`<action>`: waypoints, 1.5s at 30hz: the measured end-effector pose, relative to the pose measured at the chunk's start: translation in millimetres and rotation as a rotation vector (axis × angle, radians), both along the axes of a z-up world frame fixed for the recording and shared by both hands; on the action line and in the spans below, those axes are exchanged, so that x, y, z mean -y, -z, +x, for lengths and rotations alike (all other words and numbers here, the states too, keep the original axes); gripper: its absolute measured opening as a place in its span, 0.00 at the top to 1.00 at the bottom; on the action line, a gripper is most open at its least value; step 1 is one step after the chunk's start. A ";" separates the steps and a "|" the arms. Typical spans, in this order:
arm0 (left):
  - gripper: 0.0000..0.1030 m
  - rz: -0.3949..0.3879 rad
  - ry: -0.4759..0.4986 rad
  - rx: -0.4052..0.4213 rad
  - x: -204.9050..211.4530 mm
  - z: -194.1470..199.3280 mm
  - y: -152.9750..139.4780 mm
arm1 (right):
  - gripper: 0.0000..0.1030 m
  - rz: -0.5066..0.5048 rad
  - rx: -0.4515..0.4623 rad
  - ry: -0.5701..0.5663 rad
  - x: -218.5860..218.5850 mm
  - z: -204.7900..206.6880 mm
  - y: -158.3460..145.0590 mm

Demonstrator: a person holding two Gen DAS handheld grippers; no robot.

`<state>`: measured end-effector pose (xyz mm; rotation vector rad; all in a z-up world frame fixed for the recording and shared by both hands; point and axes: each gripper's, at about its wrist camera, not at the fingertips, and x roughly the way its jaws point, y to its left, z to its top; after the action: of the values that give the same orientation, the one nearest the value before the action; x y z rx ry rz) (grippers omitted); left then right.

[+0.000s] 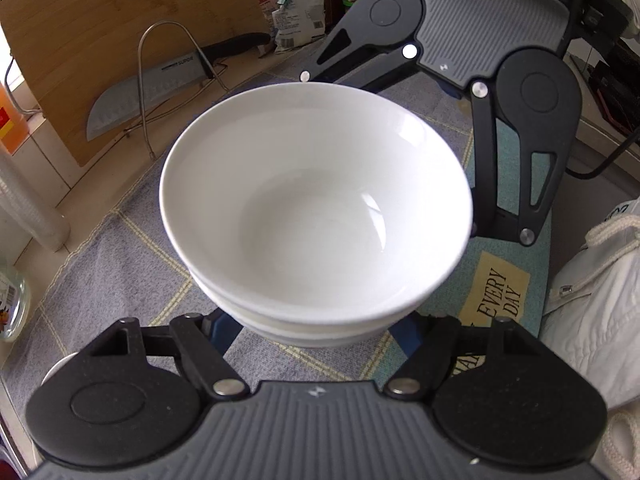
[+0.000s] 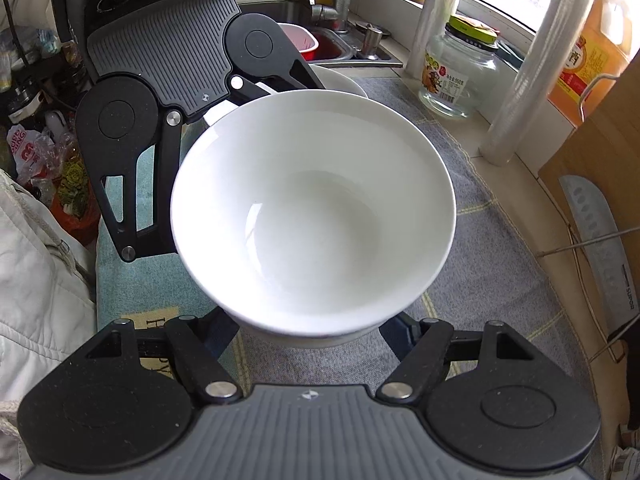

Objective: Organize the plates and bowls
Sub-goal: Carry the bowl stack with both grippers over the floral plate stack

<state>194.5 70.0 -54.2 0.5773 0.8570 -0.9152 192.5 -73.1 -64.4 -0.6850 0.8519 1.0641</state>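
Observation:
A stack of nested white bowls (image 1: 316, 200) hangs a little above the checked cloth (image 1: 120, 264), held between both grippers from opposite sides. My left gripper (image 1: 316, 332) reaches under the near side of the stack. Its blue fingers (image 1: 224, 328) vanish beneath the lowest bowl, so the pads are hidden. The right gripper's body (image 1: 480, 20) faces it from the far side. In the right wrist view the same stack (image 2: 312, 216) fills the middle, and my right gripper (image 2: 312, 332) grips its base. Another white dish (image 2: 344, 80) lies behind the left gripper's body (image 2: 160, 52).
A knife (image 1: 144, 92) rests on a wire rack against a wooden cutting board (image 1: 100, 20). A glass jar (image 2: 460, 76), an orange oil jug (image 2: 592, 40) and rolls of plastic wrap (image 2: 536, 72) line the window side. The sink (image 2: 332, 44) lies beyond. A person's white jacket (image 1: 600, 300) is close.

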 end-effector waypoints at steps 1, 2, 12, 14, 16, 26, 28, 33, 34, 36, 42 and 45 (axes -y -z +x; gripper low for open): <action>0.27 -0.001 -0.012 0.004 -4.2 -1.4 -2.0 | 0.23 -0.001 0.004 -0.009 -3.7 -0.2 -2.4; 0.27 -0.003 -0.026 0.008 -8.7 -2.7 -3.9 | 0.23 -0.001 0.008 -0.019 -7.6 -0.4 -4.3; 0.27 0.011 -0.129 0.048 -57.7 -15.6 -13.7 | 0.23 -0.005 0.047 -0.123 -60.1 4.8 -13.3; 0.27 0.015 -0.148 0.055 -69.2 -16.0 -15.7 | 0.23 -0.003 0.053 -0.141 -71.9 7.1 -13.9; 0.27 0.019 -0.165 0.064 -80.0 -15.9 -16.8 | 0.23 0.000 0.060 -0.157 -84.4 9.5 -14.6; 0.27 0.034 -0.241 0.080 -132.5 -8.2 -9.5 | 0.23 -0.006 0.089 -0.222 -146.9 28.9 -7.6; 0.27 0.042 -0.248 0.079 -138.5 -5.1 -5.8 | 0.23 -0.014 0.093 -0.230 -157.1 32.2 -4.2; 0.27 0.044 -0.247 0.079 -154.5 0.9 1.7 | 0.23 -0.021 0.080 -0.228 -174.8 38.3 4.2; 0.27 0.040 -0.246 0.074 -157.1 3.2 3.8 | 0.23 -0.023 0.076 -0.227 -177.1 39.7 5.8; 0.27 0.036 -0.246 0.064 -161.0 6.1 7.1 | 0.23 -0.031 0.070 -0.226 -182.2 42.6 9.0; 0.27 0.031 -0.244 0.050 -169.3 10.8 14.4 | 0.23 -0.050 0.057 -0.222 -191.4 47.7 16.5; 0.27 0.025 -0.244 0.041 -173.5 11.8 16.6 | 0.23 -0.055 0.051 -0.220 -194.2 49.4 17.9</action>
<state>206.3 243.5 -70.8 0.4987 0.8815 -0.6700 241.9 121.1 -82.3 -0.8633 0.7760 1.2182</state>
